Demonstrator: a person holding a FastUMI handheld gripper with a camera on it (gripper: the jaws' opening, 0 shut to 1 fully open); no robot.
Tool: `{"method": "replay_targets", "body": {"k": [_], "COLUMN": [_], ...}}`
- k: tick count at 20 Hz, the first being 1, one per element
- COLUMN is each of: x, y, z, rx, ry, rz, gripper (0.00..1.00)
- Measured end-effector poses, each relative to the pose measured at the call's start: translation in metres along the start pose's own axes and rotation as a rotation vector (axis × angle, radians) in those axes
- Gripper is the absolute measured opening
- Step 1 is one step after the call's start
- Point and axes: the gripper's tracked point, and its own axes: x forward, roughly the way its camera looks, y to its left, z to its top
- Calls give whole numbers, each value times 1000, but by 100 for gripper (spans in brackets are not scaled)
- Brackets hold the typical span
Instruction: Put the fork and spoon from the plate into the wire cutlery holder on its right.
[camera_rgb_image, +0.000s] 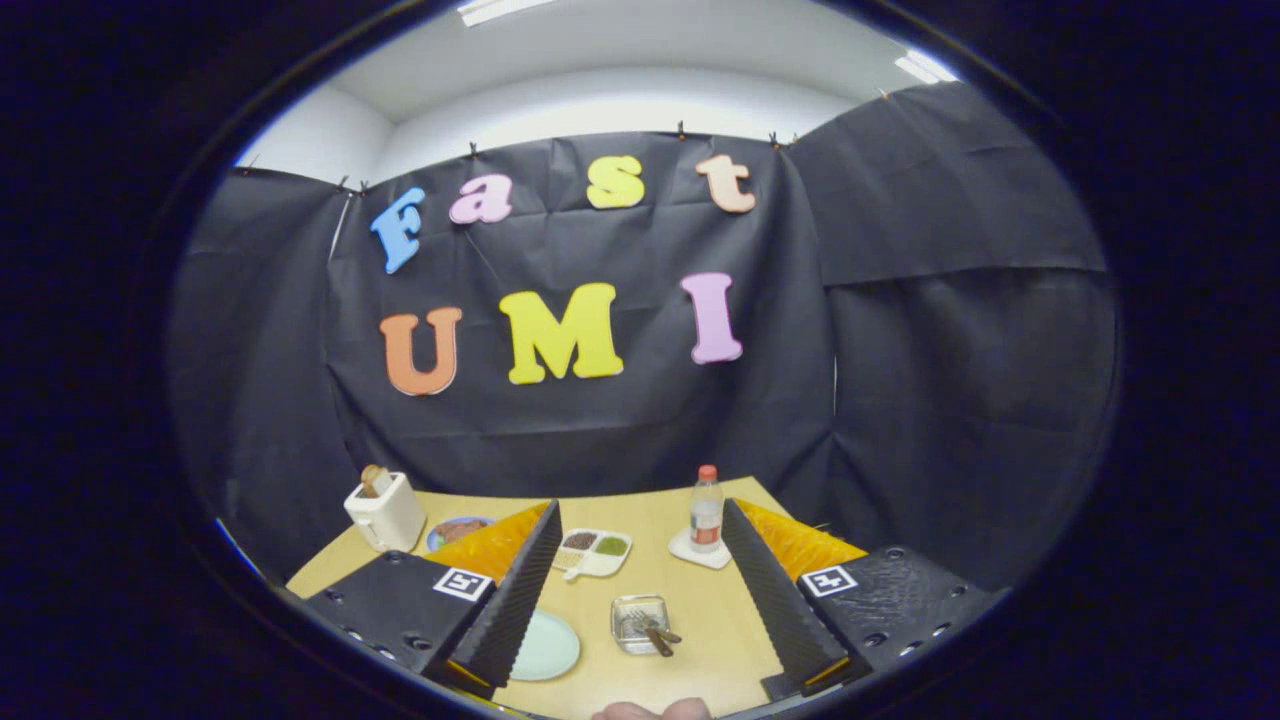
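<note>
The gripper (640, 610) is hovering above the table (700, 520) with its fingers (520, 590) standing wide apart and gripping nothing; bare tabletop is showing between them.

Taking the holder (640, 622) as the landmark: it is sitting on the table between the two fingers, closer to the right one but touching neither. It is looking like a small square wire basket seen from above. A fork (638, 622) is lying inside it, tines pointing away from the right finger, and a brown handle (660, 640), which may be the spoon's, is sticking out over its near right corner. Whether the spoon's bowl is in there too is too small to tell.

Just left of the holder the plate (548, 645) is lying, pale green and round, partly hidden behind the left finger. Its visible part is bare.

Beyond the holder and a little left, a white divided dish (597, 552) is holding dark, tan and green fillings. Beyond the holder to the right, a clear bottle (706, 510) with a red cap is standing upright on a white coaster (698, 550). Far left of the holder, past the left finger, a cream toaster (385, 512) is standing with bread poking from its slot, and beside it a blue-rimmed plate of food (457, 530) is peeping out.

Nearer than the holder, at the table's front edge, part of a hand (650, 710) is showing.
</note>
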Motion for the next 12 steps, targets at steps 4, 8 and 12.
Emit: {"method": "replay_targets", "body": {"k": [4,8,12], "x": [-40,-53,-49], "y": [19,35,39], "z": [23,18,6], "rx": [-88,-74,-85], "ry": [-176,-239,-200], "rz": [21,42,43], "gripper": [96,96,96]}}
